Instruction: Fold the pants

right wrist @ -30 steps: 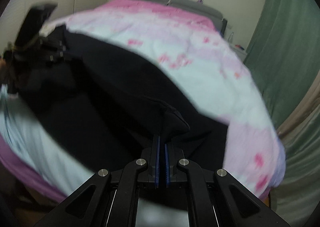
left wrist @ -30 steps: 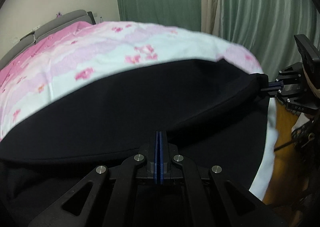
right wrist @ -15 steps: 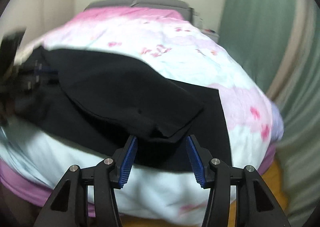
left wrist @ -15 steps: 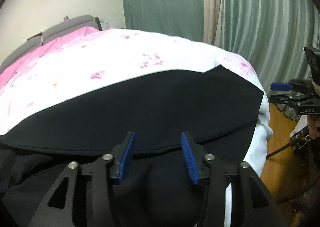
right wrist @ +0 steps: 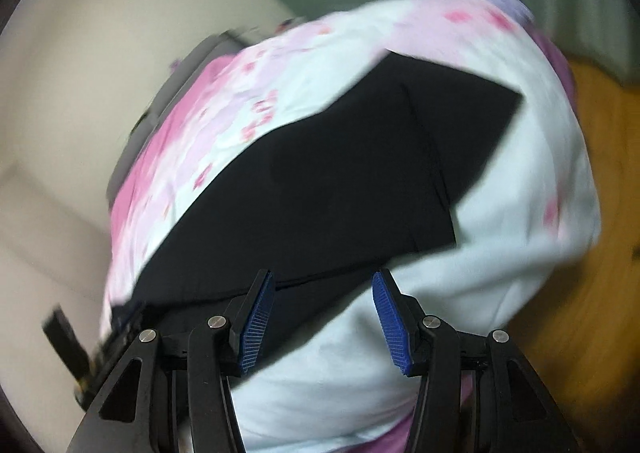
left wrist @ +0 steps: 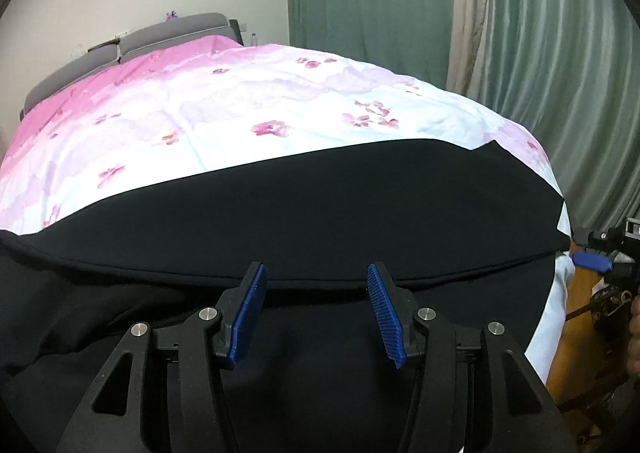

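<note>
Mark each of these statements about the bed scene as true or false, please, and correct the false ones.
1. The black pants lie on a flowered bedcover. True.
2. The left tongs clamp the fabric. False: their pads stand apart, opening, gripping nothing.
3. The curtains are green. True.
4. The right tongs are shut. False: they stand open.
5. The pants hang from a chair. False: they lie on the bed.

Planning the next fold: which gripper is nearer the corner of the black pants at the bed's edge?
Right. The right gripper hangs just off that corner, beyond the bed's edge. The left gripper, jaws opening, sits over the pants mid-length.
</note>
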`<action>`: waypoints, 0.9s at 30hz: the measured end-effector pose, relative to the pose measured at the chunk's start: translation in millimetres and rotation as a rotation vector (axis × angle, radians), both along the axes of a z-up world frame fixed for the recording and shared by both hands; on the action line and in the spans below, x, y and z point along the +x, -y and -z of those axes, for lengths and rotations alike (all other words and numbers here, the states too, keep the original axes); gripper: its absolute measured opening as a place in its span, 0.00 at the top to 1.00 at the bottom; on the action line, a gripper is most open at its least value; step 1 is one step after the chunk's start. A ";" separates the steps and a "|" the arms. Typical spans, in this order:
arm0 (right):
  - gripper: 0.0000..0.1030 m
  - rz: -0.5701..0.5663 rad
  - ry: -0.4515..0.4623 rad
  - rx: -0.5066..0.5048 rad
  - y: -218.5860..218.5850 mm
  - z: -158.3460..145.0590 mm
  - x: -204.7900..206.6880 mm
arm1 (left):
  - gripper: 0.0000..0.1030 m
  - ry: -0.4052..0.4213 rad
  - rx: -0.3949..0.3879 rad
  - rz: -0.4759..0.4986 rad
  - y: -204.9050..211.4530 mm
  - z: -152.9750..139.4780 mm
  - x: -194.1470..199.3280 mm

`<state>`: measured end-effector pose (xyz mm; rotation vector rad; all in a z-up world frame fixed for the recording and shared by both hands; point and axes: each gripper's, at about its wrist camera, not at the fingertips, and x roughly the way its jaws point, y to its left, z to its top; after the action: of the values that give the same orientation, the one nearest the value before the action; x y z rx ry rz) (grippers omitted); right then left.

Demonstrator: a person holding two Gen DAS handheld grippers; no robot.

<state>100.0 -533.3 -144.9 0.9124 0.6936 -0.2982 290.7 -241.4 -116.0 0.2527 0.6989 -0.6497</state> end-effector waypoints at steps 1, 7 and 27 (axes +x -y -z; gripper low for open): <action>0.50 0.039 0.001 0.027 1.7 4.7 -0.6 | 0.50 0.000 -0.004 -0.006 2.7 0.9 1.2; 0.50 0.214 0.024 0.094 24.6 24.3 -1.1 | 0.50 -0.020 -0.018 0.004 23.9 4.9 -0.1; 0.92 0.208 0.089 -0.157 101.2 -20.6 -7.1 | 0.45 -0.012 -0.032 0.115 66.7 -6.9 -38.3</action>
<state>92.9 -634.6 -124.4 0.8428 0.4869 -0.4870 252.4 -308.1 -109.1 0.2607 0.6888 -0.7725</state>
